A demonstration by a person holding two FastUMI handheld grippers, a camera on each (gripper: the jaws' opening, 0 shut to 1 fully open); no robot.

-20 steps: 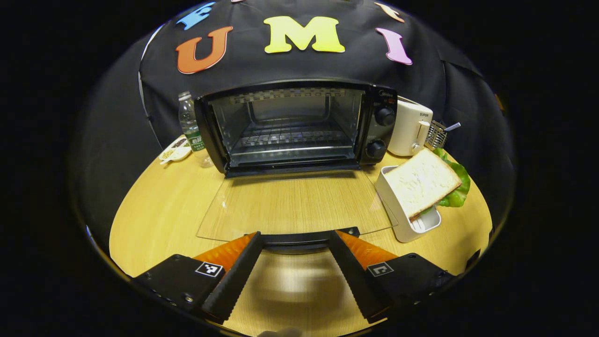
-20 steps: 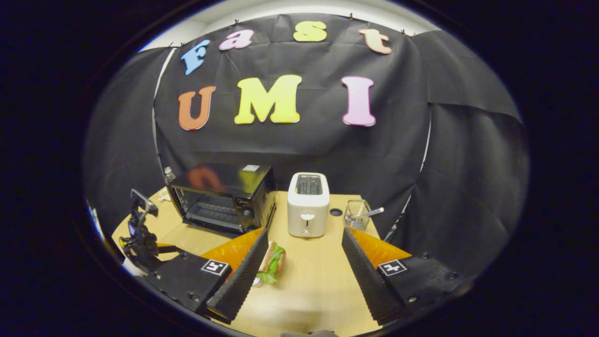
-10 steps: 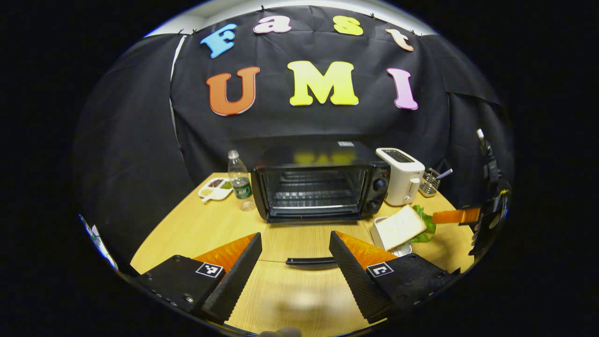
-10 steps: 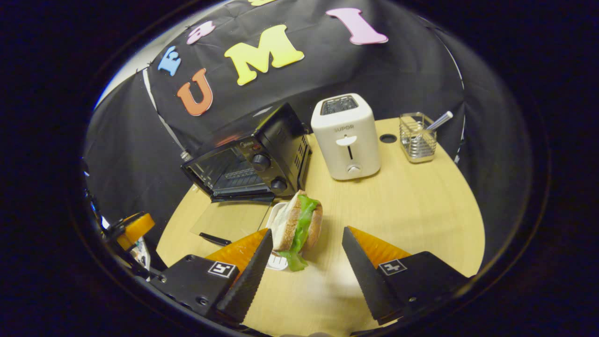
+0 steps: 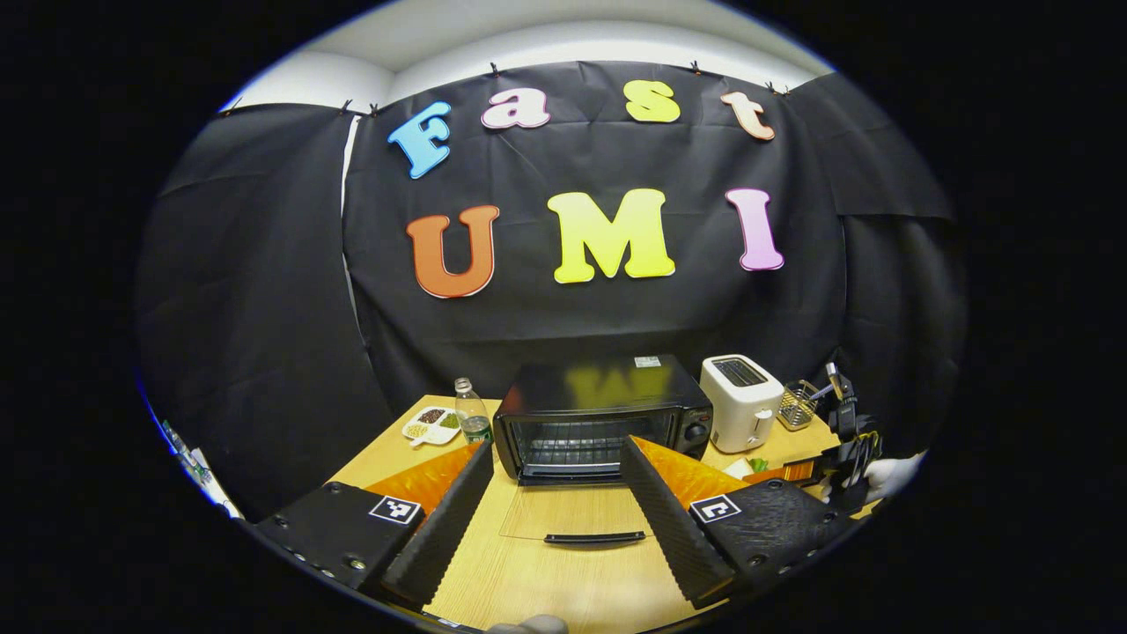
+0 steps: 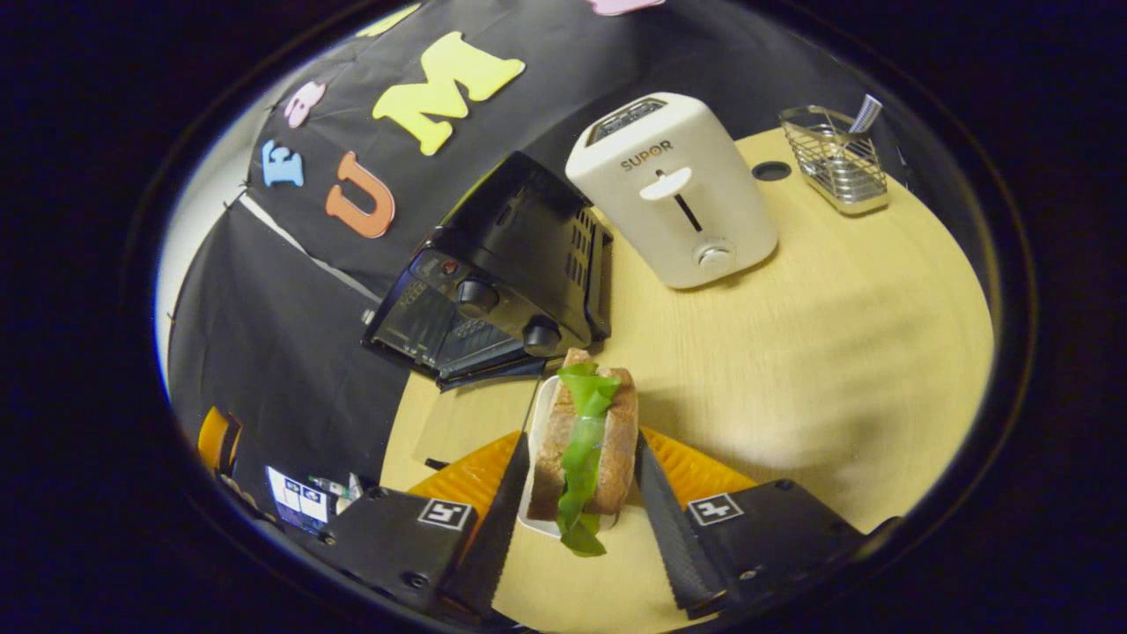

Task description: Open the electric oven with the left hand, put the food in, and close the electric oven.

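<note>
The black electric oven (image 5: 599,414) stands open, with its glass door (image 5: 572,515) lying flat on the table and the handle (image 5: 592,537) nearest me. My left gripper (image 5: 555,447) hovers open well back from that handle, holding nothing. In the right gripper view the oven (image 6: 511,255) lies up and to the left. A sandwich (image 6: 585,436) of bread and green lettuce stands on edge in a white holder (image 6: 531,475). My right gripper (image 6: 581,440) is closed in around it, one finger against each side. Farther off in the left gripper view, the right gripper (image 5: 836,458) sits at the table's right.
A white toaster (image 6: 673,194) and a wire basket (image 6: 836,158) stand behind the sandwich on the wooden table (image 6: 836,352). Left of the oven are a water bottle (image 5: 474,418) and a divided snack dish (image 5: 431,425). A white-gloved hand (image 5: 889,475) holds the right gripper.
My left gripper drew back and up from the door handle, so the oven looks smaller. My right gripper came down over the sandwich and its fingers narrowed onto it.
</note>
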